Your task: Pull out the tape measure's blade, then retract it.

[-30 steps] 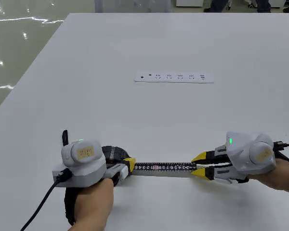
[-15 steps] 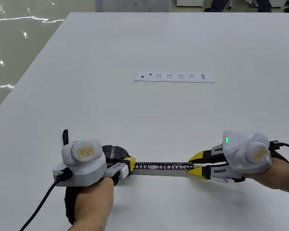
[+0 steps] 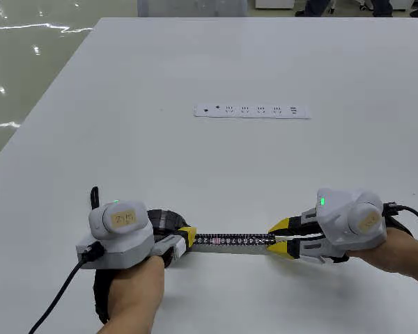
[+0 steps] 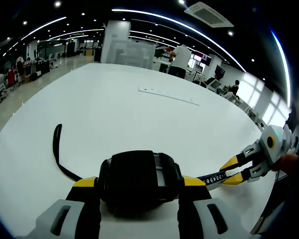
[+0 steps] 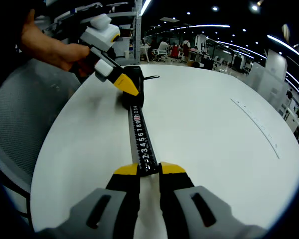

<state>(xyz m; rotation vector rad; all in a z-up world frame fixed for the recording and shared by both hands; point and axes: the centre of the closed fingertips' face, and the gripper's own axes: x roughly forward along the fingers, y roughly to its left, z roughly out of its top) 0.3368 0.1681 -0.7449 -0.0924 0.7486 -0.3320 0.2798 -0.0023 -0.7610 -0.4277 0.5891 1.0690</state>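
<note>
Broad white workbench [image 3: 265, 62] in an open-plan hall, a white power strip [image 3: 251, 111] lying flat on it, glossy pale floor [image 3: 28, 62] mirroring lamps, dark ceiling [image 4: 139, 22] with spotlights and a vent [image 4: 208, 14], bright windows [image 4: 251, 84], people [image 4: 181, 56] beyond.

The grey right gripper [image 5: 149, 170] with yellow-tipped jaws pinches the end of the black numbered steel blade [image 5: 139, 132], which runs flat along the white tabletop [image 5: 204, 134] to the black tape measure case [image 5: 137, 77], clamped by the left gripper [image 5: 128, 85].

Looked like a large open-plan lab hall: broad white workbench [image 3: 195, 62] with power strip [image 3: 251, 111], glossy floor [image 3: 28, 62], rows of ceiling spotlights [image 4: 58, 4], people [image 4: 180, 56] in the background.
</note>
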